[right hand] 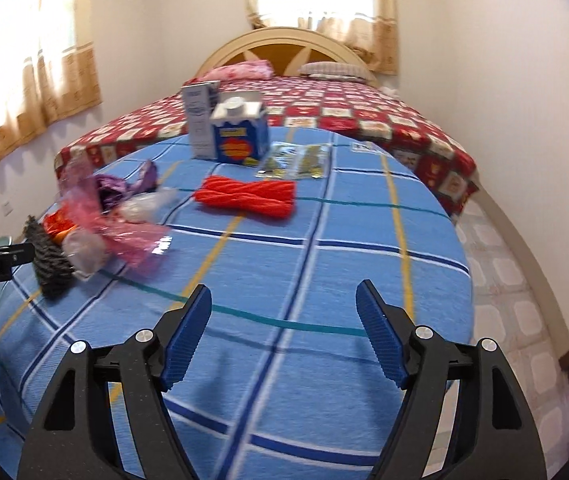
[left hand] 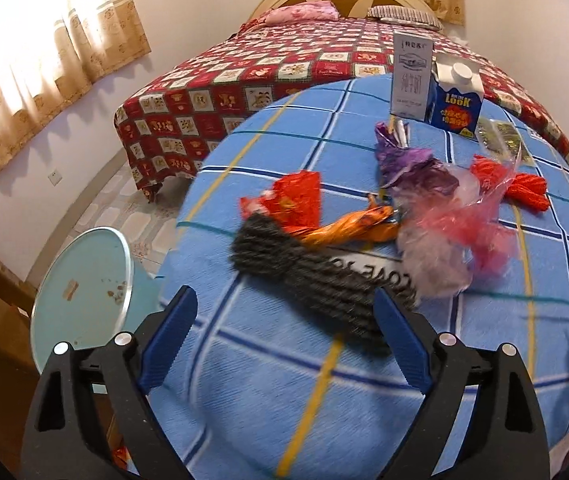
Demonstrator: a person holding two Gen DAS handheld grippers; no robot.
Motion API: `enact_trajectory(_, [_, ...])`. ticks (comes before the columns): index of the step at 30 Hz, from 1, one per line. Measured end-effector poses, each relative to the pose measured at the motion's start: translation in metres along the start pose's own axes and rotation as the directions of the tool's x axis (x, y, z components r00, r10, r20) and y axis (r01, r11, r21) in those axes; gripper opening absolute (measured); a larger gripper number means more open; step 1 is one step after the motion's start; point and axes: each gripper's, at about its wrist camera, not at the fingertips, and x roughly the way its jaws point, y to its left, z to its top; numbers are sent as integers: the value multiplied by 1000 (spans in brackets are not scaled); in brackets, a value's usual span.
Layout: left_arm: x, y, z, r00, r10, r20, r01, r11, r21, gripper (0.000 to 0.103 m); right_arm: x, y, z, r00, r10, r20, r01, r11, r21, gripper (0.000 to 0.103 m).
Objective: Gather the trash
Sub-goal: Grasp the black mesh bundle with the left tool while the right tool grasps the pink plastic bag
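Clearly the left gripper (left hand: 284, 312) was the nearer one to the litter: its jaws stood wide apart and held nothing, and a dark grey knitted bundle (left hand: 312, 276) lay just ahead of them on the blue checked cloth (left hand: 244, 380). The bundle's long axis ran slantwise from the upper left down toward the right-hand blue pad (left hand: 400, 344), with its near end close by that pad, though whether it touched could not be told through the blur.

Beyond the bundle lay the rest of the trash in a loose heap: an orange twisted wrapper (left hand: 348, 226), a red wrapper (left hand: 292, 196), purple foil (left hand: 408, 160) and a pink plastic bag (left hand: 464, 228).

The right gripper (right hand: 284, 320) hung over bare cloth, also wide open and empty. From there the heap sat well off to its left, and a red knitted bundle (right hand: 246, 196) lay ahead, apart from the heap. Two cartons (right hand: 224, 128) stood upright farther back.

The left gripper probably needed only a short reach forward and a slight turn to bring its jaws square across the grey bundle.
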Motion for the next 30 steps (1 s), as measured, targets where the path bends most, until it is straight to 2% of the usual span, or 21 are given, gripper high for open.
enact_trajectory(4, [21,-11,-2,998,8,-55,-8,1000,0,88,3,-9,-5,1000,7,-1,-7,1000,21,76])
enact_trajectory(7, [22,-12,-3,999,12,-41,-12,1000,4,86,3,-9,-8,1000,19,-2,-19,1000,21,76])
enact_trajectory(8, [21,-12,-3,999,3,-41,-2,1000,7,82,4,-8,-9,1000,26,-5,-26,999,21,76])
enact_trajectory(9, [21,-12,-3,999,-21,-43,21,1000,11,67,4,-5,-9,999,31,-6,-31,999,21,76])
enact_trajectory(10, [21,-11,-3,996,-64,-56,65,998,11,58,3,-4,-9,999,33,-5,-33,999,20,76])
enact_trajectory(14, [21,-9,-2,987,-139,-76,137,990,-27,54,2,5,-10,999,43,-7,-43,999,2,76])
enact_trajectory(17, [22,-14,-3,989,-135,-66,134,991,-19,54,2,11,-11,999,52,-8,-52,999,-6,76])
enact_trajectory(19, [22,-17,-4,987,-146,-64,146,989,0,35,2,14,-13,998,57,-10,-57,998,-13,76])
enact_trajectory(21, [20,-17,-3,984,-164,-63,165,986,13,23,2,15,-13,998,62,-10,-62,998,-14,76])
enact_trajectory(26, [2,-4,-9,983,-176,-45,180,980,81,20,-1,18,-12,997,72,-3,-72,997,-13,76])
enact_trajectory(30, [-18,16,-15,991,-136,0,135,982,133,20,-1,28,-5,996,91,-7,-91,995,-31,76])
